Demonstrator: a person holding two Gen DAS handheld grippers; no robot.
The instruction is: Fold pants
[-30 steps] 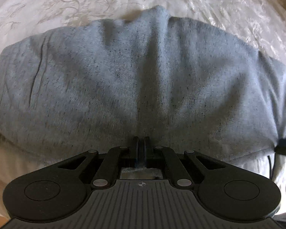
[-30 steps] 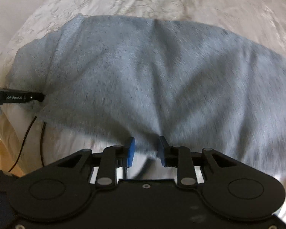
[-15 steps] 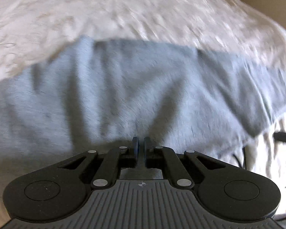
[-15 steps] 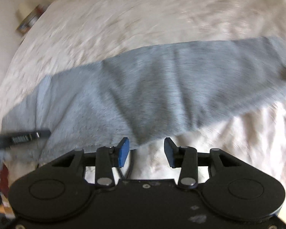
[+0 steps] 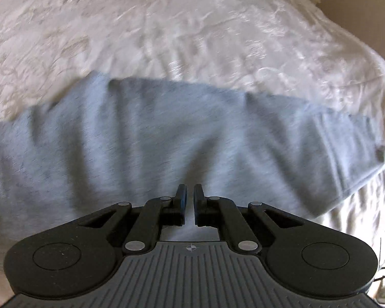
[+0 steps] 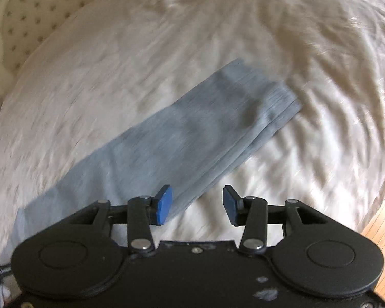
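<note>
The left gripper (image 5: 188, 195) is clamped on the pants (image 5: 146, 138); the right gripper (image 6: 196, 202), just opened and empty, should be re-seated squarely on the hem.

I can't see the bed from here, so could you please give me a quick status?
Left claw shut on pants. Right claw open, just been opening, nothing between pads. Pants flat on bedspread; nothing in the way.

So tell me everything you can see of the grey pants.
The grey pants look like soft heathered knit, laid as a long, narrow strip across the white bedspread, apparently folded lengthwise, with layered edges at the far end. A seamed band crosses one end. Shallow wrinkles run over the cloth. The left claw is shut on the near edge; the right claw, which has just been opening, holds nothing.
</note>
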